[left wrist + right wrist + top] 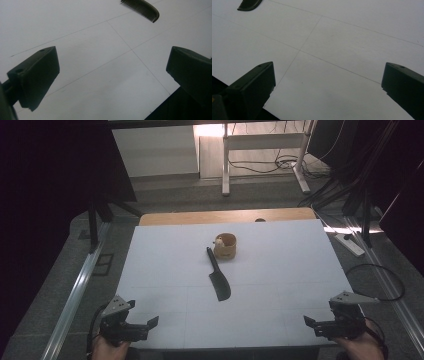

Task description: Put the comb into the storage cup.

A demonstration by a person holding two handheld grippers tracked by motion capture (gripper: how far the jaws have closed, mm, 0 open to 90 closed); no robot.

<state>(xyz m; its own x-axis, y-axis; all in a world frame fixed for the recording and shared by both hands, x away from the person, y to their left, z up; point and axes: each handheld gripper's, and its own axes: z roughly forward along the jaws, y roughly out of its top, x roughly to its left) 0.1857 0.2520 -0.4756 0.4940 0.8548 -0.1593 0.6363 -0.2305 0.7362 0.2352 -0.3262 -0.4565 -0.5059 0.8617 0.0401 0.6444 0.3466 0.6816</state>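
The black comb (218, 280) lies flat near the middle of the white table (280, 285), handle toward the far edge and teeth end toward the near edge, with bare surface on every side of it. At the near left corner the left gripper (142, 326) and at the near right corner the right gripper (312, 324) hover with jaws spread wide and nothing between them, both well apart from the comb. Just beyond the handle stands a small wooden cup (226, 246); no writing is readable.
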